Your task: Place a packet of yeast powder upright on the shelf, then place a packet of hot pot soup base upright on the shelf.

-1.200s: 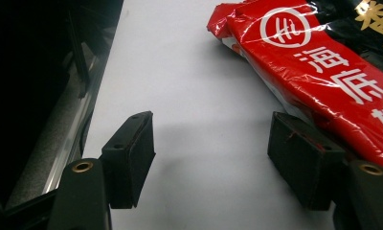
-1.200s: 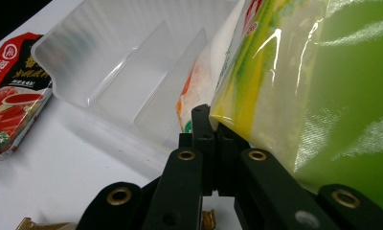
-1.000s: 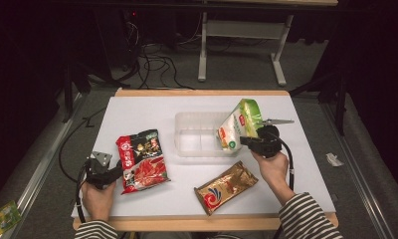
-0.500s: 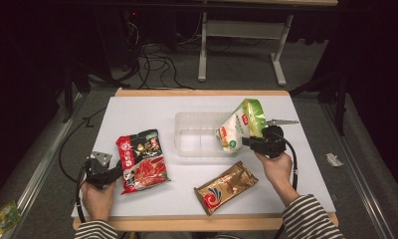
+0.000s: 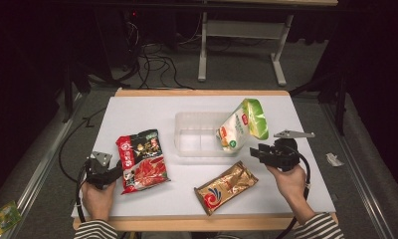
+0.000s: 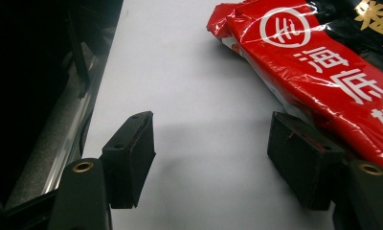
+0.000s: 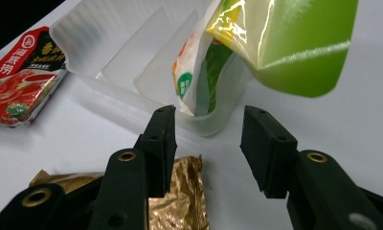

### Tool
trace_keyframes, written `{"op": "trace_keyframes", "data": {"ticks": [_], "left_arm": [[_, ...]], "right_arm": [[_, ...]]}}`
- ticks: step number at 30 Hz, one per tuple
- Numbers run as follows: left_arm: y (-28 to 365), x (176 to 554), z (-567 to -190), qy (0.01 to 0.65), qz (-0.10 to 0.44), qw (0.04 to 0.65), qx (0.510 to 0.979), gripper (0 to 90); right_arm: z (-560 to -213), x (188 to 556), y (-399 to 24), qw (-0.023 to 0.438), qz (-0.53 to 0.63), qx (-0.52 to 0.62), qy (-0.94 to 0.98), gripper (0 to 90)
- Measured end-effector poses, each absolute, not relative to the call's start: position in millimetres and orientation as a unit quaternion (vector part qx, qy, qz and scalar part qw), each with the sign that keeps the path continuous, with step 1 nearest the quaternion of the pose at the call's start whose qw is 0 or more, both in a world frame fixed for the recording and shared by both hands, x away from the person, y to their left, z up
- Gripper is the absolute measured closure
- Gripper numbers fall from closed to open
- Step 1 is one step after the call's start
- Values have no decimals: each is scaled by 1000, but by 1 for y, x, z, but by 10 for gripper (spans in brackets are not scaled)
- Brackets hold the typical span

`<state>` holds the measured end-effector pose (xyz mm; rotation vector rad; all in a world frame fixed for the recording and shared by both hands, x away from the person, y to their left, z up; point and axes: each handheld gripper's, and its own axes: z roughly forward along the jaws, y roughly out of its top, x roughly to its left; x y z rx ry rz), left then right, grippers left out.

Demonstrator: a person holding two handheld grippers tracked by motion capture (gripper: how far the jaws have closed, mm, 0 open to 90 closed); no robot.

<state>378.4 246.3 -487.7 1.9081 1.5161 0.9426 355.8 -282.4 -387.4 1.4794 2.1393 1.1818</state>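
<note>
White tabletop (image 5: 137, 104) with a wooden edge fills the middle of the high view, seen from above the person's side. A clear plastic bin (image 5: 197, 133) with low dividers sits near the centre. A green and white snack bag (image 5: 242, 124) stands tilted in the bin's right end, its lower part inside the bin and its green top leaning out over the right wall.

The right gripper (image 5: 255, 153) sits just right of and slightly nearer than the bin, held in the person's right hand (image 5: 289, 181), pointing left toward the bag. Its jaws stand apart with nothing between them; they have just been opening, and the bag is free of them. In the right gripper view the right gripper (image 7: 208, 143) shows two black pads spread with a gap, the bin's corner and the bag (image 7: 275, 43) just beyond.

A gold packet (image 5: 228, 186) lies flat on the table in front of the bin, near the right gripper's side. In the right gripper view it lies under the left jaw (image 7: 180, 201).

The left gripper (image 5: 118, 171) rests at the table's left front, in the left hand (image 5: 97, 196). Its jaws are spread and empty (image 6: 211, 148). A red and black packet (image 5: 141, 160) lies flat just beside it, its edge touching or nearly touching one jaw (image 6: 323, 72).
</note>
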Motion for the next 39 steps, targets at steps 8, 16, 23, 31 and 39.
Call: {"op": "trace_keyframes", "data": {"ticks": [8, 16, 23, 31, 39], "left_arm": [[246, 378, -488, 560, 348, 262, 705, 334], [247, 379, -488, 560, 347, 262, 705, 335], [247, 378, -488, 560, 347, 261, 706, 336], [246, 378, -488, 560, 348, 261, 705, 336], [246, 378, -488, 560, 348, 261, 705, 335]], "right_arm": [[-399, 336, -290, 130, 402, 512, 748, 537], [-427, 322, -298, 90, 388, 531, 748, 503], [-445, 318, -300, 65, 376, 545, 746, 456], [-460, 319, -295, 33, 377, 549, 746, 440], [-468, 325, -290, 6, 379, 550, 744, 463]]}}
